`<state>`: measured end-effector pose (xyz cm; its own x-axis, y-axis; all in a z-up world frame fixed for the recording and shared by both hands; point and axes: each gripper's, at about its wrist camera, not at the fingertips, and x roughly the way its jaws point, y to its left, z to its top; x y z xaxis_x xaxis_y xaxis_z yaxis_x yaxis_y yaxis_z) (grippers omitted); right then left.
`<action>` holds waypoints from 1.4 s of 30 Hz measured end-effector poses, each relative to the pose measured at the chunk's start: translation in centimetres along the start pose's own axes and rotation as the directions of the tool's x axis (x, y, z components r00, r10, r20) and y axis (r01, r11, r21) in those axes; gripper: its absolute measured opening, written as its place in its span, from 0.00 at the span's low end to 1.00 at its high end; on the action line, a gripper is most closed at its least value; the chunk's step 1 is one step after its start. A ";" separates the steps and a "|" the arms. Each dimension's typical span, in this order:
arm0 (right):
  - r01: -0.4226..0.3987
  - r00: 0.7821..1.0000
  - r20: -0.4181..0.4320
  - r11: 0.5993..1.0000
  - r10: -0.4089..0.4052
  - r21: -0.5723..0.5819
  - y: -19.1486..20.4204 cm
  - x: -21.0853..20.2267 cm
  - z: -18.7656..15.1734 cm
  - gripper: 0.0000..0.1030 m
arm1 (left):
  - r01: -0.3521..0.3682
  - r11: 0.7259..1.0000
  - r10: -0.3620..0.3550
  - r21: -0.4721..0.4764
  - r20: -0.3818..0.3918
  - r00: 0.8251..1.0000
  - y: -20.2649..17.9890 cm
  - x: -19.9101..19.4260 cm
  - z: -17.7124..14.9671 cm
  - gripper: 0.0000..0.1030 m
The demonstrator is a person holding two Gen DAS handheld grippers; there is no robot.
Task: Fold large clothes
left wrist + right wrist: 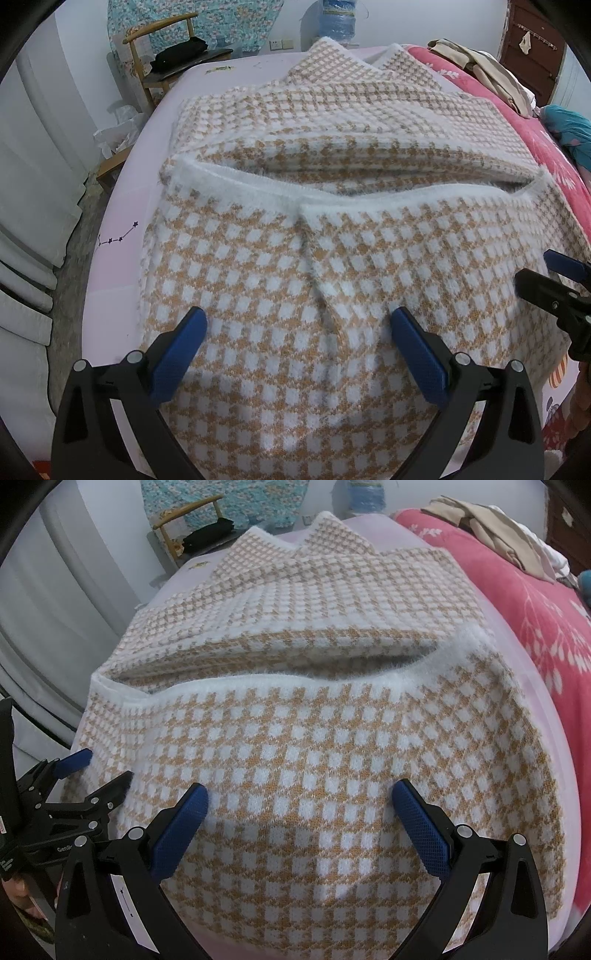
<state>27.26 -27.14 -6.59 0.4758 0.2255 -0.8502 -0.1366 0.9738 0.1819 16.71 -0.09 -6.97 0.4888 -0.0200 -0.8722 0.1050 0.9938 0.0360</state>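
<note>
Looking through the left wrist camera first: my left gripper [298,328] hangs over the near half of a checked knit sweater [295,240], orange-tan and white, lying on a pale pink bedsheet [122,229]. Its jaws stand wide apart with nothing between them; the blue finger pads [181,354] sit just above the knit, and whether they touch it I cannot tell. The garment is folded over itself, its fuzzy white trim band [258,184] running across mid-frame, with more checked layers beyond it. A crease runs down from the band toward the right pad. At the right edge the right gripper [546,273] shows, jaws a little apart over the sweater's right edge. Background: a wooden chair [162,55] with a black item on the seat, a blue water jug [338,18], a red floral blanket [554,158] (beige clothes piled on its far end).

Right wrist camera: my right gripper [300,805] is likewise spread open and empty above the near fold of the sweater [314,738]. The white band [258,683] curves across the frame, with a dark opening behind it. The left gripper [99,764] enters at the left edge, jaws parted at the sweater's left side; contact there I cannot judge. The red blanket [535,602] lies just beside the sheet on the right.
</note>
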 end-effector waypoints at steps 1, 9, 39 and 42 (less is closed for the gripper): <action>0.000 1.000 0.000 1.000 0.000 0.000 0.0 0.0 0.0 0.93 | 0.000 1.000 0.000 0.000 0.000 1.000 0.0 0.0 0.0 0.95; 0.000 1.000 -0.002 1.000 0.000 -0.001 0.0 0.0 0.0 0.93 | 0.000 1.000 0.000 0.000 0.000 1.000 0.0 0.0 0.0 0.95; 0.000 1.000 -0.019 1.000 0.000 0.007 -0.4 0.2 0.1 0.93 | -0.001 1.000 0.001 -0.005 -0.037 0.999 0.1 0.3 0.4 0.95; 0.011 1.000 -0.021 1.000 -0.011 0.009 -0.4 0.2 0.1 0.93 | -0.001 1.000 0.001 -0.004 -0.030 1.000 0.1 0.3 0.4 0.95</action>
<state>27.51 -27.45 -6.79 0.4592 0.2143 -0.8621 -0.1232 0.9765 0.1771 17.18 -0.02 -7.03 0.4628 -0.0159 -0.8863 0.1013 0.9942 0.0350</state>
